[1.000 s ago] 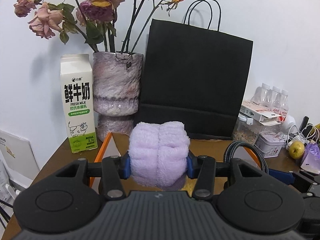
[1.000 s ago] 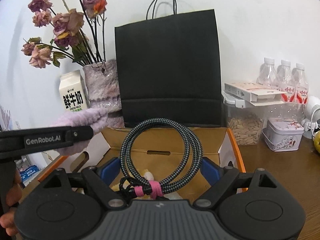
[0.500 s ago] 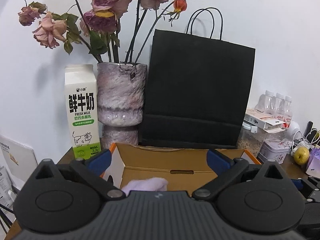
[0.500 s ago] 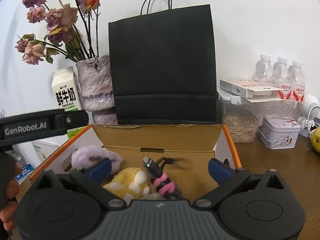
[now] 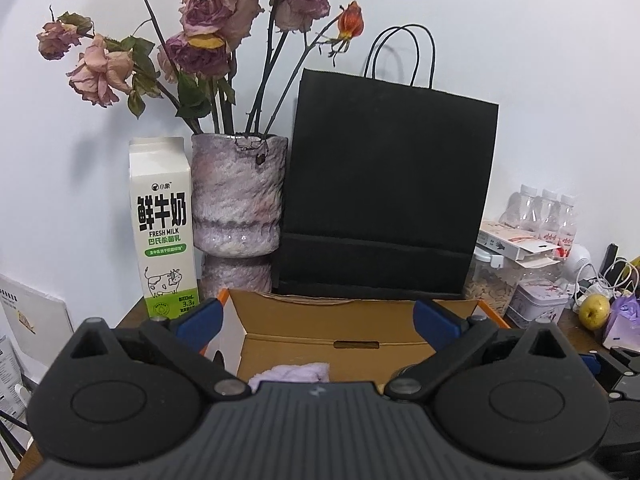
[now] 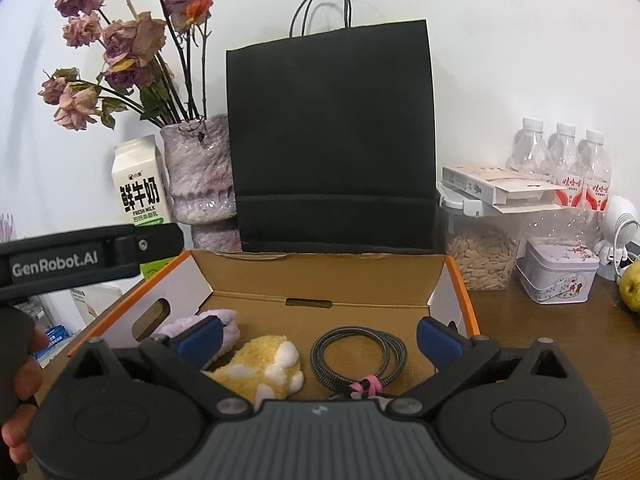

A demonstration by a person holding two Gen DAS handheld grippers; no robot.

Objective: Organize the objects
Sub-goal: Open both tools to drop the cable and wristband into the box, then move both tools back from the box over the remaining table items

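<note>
Three things lie on the floor of the open box (image 6: pixel 456 280): a lilac towel (image 6: pixel 224 318) at its left, a yellow plush (image 6: pixel 260 364) in the middle, and a coiled cable (image 6: pixel 358 354) at the right, tied with a pink band (image 6: pixel 370 385). The towel and plush look soft and light; they would squash under a pinch and are best taken across their bulk. The cable looks light but springy, and a hold at the band, where the loops are bound, seems surest against the coil fanning out.

Both pairs of fingers have just been opening and now stand spread wide with nothing between them. The right gripper (image 6: pixel 316 334) hangs over the near part of the box, above the plush and cable. The left gripper (image 5: pixel 318 320) hangs over the towel (image 5: pixel 290 372), which shows only as a lilac edge behind the gripper body.

The box walls rise on all sides, with orange-edged flaps (image 6: pixel 462 280) standing at left and right, so going in or out is a matter of moving from above. The two grippers sit close side by side, leaving little room to swing sideways. Behind the box, touching or just beside it, stand a black bag (image 6: pixel 332 140), a vase (image 6: pixel 200 172) and a milk carton (image 6: pixel 138 184). Jars, bottles and a tin (image 6: pixel 558 276) crowd the surface (image 6: pixel 540 344) at right, though a bare stretch lies beside the box.
</note>
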